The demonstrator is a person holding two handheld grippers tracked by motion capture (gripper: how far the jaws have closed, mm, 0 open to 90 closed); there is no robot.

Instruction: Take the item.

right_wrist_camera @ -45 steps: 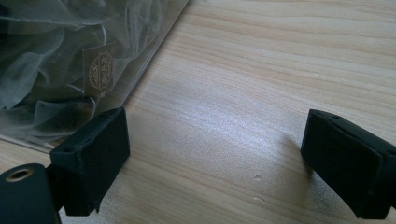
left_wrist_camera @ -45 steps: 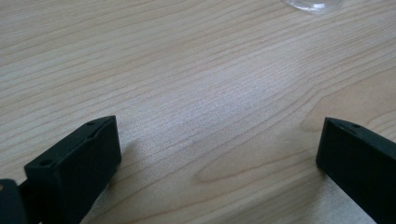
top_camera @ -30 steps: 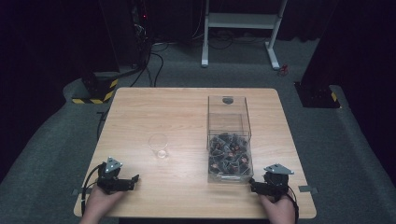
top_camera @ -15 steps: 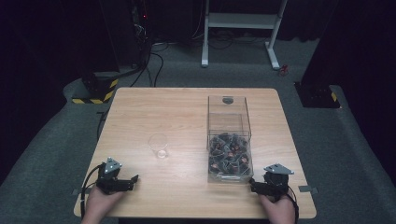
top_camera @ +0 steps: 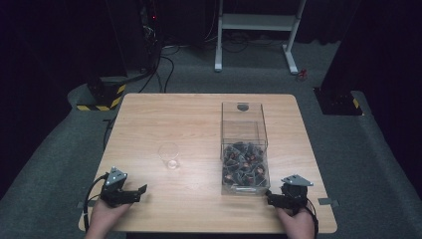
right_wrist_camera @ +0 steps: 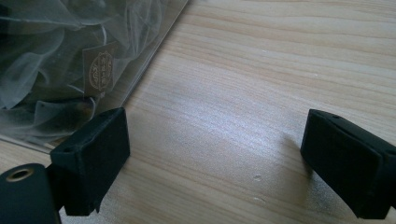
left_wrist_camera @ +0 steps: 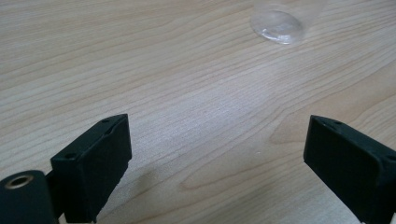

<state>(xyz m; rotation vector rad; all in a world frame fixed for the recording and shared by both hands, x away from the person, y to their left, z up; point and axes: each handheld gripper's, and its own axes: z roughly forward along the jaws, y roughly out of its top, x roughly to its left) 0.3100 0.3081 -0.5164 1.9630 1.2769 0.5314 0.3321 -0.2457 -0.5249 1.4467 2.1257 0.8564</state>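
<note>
Ahead of the left tool (top_camera: 130, 193), jaws wide and empty, stands the cup (top_camera: 169, 155); just beside the right tool (top_camera: 276, 199), equally open, sits the box (top_camera: 244, 149) of sachets (top_camera: 243, 160). Being light, the cup would likely tip if nudged, and the box wall may block the right tool.

table (top_camera: 199, 119): matt wood (grained) | cup (top_camera: 169, 155): clear plastic | fingers (left_wrist_camera: 93, 163): matt black

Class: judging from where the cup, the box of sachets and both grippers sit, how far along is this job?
Nothing looks done: the clear cup stands empty and the sachets lie in the clear box. Both the left gripper and right gripper rest open, holding nothing. All the handling remains.
</note>
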